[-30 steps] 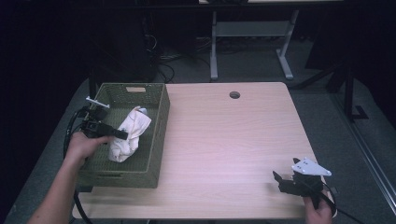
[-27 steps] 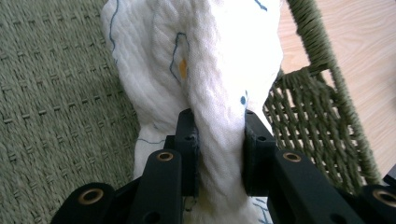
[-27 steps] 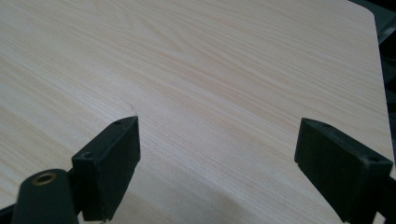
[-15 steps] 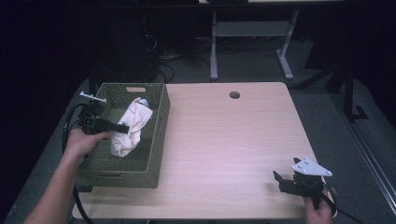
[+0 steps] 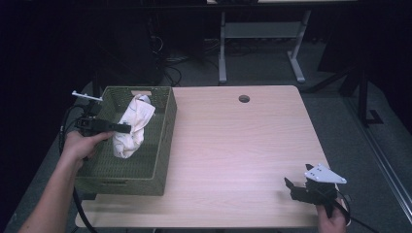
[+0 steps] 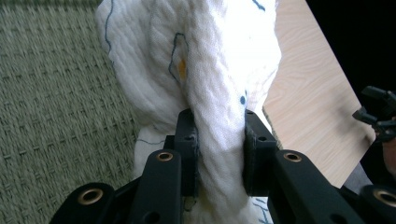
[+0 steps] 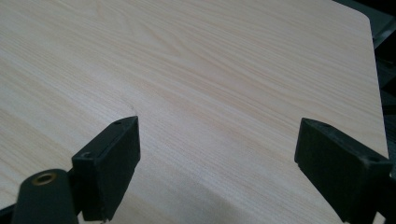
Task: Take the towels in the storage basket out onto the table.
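Note:
A white cloth (image 5: 132, 126) with thin blue lines and a small yellow mark hangs above the olive woven basket (image 5: 160, 145) at the table's left. My left gripper (image 5: 125, 128) is shut on the cloth, coming in from the basket's left side. In the left gripper view the cloth (image 6: 205, 79) is pinched into a thick bunch between the two black pads (image 6: 187, 140), rising above them and trailing below. My right gripper (image 5: 290, 187) rests near the table's front right corner, open, with bare wood between its fingers (image 7: 116, 158).
The wooden table (image 5: 233, 145) has a round cable hole (image 5: 244, 98) near its far edge. A metal desk frame (image 5: 262, 34) and cables stand on the dark floor behind. The right gripper (image 6: 378, 112) is seen far off in the left gripper view.
The left gripper has lifted the cloth higher out of the basket, and the cloth now hangs longer beneath it. The right gripper has stayed where it was.

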A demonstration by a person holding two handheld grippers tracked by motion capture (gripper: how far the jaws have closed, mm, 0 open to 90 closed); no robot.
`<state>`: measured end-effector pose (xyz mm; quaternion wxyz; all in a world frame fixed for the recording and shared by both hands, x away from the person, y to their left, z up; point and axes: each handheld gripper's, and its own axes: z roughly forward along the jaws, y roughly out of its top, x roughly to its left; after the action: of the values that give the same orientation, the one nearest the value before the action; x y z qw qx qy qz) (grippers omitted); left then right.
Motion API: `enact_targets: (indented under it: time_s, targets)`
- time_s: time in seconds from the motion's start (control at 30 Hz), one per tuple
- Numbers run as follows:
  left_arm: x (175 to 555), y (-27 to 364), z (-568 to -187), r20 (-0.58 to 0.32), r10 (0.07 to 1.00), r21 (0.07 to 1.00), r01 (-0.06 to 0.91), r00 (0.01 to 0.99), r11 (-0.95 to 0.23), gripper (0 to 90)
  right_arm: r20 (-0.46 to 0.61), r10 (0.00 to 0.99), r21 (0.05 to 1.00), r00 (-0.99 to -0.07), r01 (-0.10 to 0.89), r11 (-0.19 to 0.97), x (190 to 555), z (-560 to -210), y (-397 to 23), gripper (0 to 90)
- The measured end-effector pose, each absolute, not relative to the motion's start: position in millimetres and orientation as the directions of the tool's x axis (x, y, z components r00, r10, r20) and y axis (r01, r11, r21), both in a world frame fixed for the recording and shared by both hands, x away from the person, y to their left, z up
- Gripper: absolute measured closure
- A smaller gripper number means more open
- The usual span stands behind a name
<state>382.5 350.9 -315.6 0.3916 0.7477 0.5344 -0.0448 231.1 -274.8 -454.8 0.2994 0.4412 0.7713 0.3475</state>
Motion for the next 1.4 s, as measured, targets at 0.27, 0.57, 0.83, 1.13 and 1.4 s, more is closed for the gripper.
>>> enact_targets:
  time_s: [0.27, 0.57, 0.83, 1.13, 1.4]
  targets:
    - [381.8, 344.3, -301.4, -0.477, 0.761, 0.550, 0.825, 0.439, -0.132, 71.5, -0.160, 0.885, 0.801, -0.437, 0.467, 0.375, 230.7, -453.9, -275.0, 13.9]
    - [383.2, 336.4, -285.4, -0.467, 0.757, 0.574, 0.808, 0.457, -0.134, 71.5, -0.143, 0.899, 0.806, -0.415, 0.479, 0.349, 229.1, -454.6, -279.8, 13.9]
    - [384.8, 322.1, -273.8, -0.471, 0.737, 0.597, 0.790, 0.484, -0.137, 71.3, -0.156, 0.891, 0.797, -0.427, 0.478, 0.368, 230.8, -455.9, -277.6, 13.9]
    - [387.4, 294.4, -267.5, -0.468, 0.705, 0.609, 0.773, 0.532, -0.179, 71.2, -0.154, 0.892, 0.800, -0.426, 0.475, 0.365, 230.1, -455.1, -279.2, 13.9]
    - [388.4, 272.3, -265.6, -0.455, 0.688, 0.614, 0.759, 0.565, -0.217, 71.1, -0.152, 0.892, 0.802, -0.425, 0.475, 0.363, 229.8, -454.7, -279.3, 13.9]
